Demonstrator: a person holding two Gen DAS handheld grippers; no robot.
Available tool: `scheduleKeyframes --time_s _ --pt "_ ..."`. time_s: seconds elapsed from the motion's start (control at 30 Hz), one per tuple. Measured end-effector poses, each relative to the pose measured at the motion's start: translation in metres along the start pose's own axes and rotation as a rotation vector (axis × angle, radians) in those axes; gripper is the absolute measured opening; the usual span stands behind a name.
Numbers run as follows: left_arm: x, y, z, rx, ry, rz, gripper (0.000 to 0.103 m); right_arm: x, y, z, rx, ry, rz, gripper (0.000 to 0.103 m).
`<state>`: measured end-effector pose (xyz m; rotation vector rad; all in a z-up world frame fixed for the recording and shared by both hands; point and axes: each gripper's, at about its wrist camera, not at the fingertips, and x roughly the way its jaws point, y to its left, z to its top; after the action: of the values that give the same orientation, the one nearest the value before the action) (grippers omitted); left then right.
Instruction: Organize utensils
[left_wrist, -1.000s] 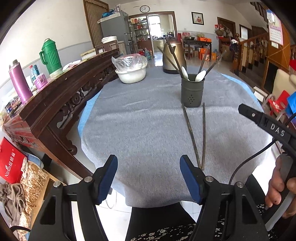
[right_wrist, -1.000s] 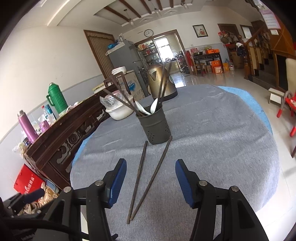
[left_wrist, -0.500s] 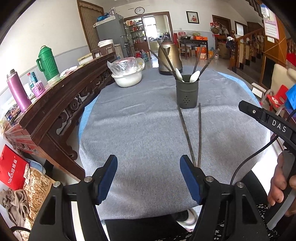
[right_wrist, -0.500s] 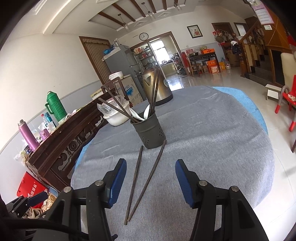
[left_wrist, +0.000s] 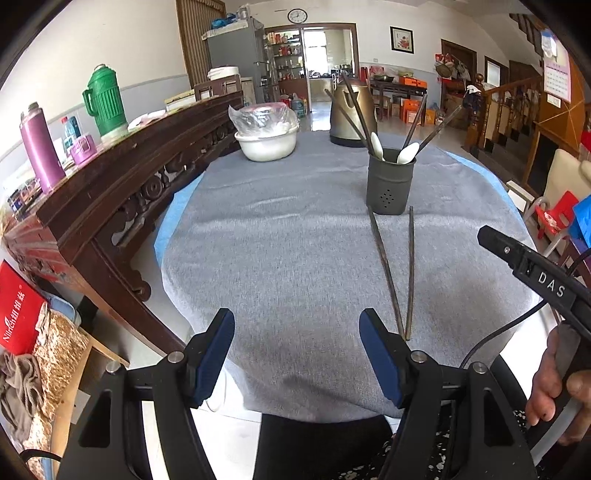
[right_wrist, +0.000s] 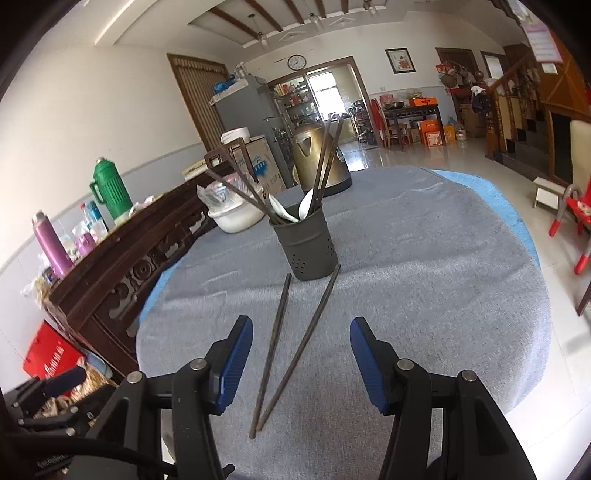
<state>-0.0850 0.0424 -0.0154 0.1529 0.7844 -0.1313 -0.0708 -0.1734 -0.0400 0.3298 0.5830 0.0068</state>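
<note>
A dark grey utensil holder (left_wrist: 390, 182) (right_wrist: 307, 246) stands on the grey tablecloth with several chopsticks and two white spoons in it. Two dark chopsticks (left_wrist: 399, 271) (right_wrist: 291, 347) lie on the cloth in a V, running from the holder toward me. My left gripper (left_wrist: 297, 360) is open and empty above the near table edge, left of the chopsticks' near ends. My right gripper (right_wrist: 301, 363) is open and empty, hovering over the near half of the two chopsticks. The right gripper's body also shows in the left wrist view (left_wrist: 535, 273).
A white bowl covered with plastic (left_wrist: 266, 134) and a brass kettle (left_wrist: 351, 110) stand at the table's far side. A carved dark wood sideboard (left_wrist: 110, 184) runs along the left, with a green flask (left_wrist: 105, 101) and a purple bottle (left_wrist: 40, 147) on it.
Both grippers have shifted slightly and stay open. The view has tilted a little; the chopsticks and holder have not moved.
</note>
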Motion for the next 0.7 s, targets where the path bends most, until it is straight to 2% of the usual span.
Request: scheduleKeyframes --time_s 0.27,0.7 --pt "0.014 0.001 0.000 -0.021 0.032 -0.009 0.071 0.013 -0.002 -0.007 0.000 0.045 -0.013 0.059" --pt "0.045 -0.001 0.002 -0.035 0.091 -0.020 0.071 0.027 -0.016 0.000 0.000 0.057 -0.048 0.059"
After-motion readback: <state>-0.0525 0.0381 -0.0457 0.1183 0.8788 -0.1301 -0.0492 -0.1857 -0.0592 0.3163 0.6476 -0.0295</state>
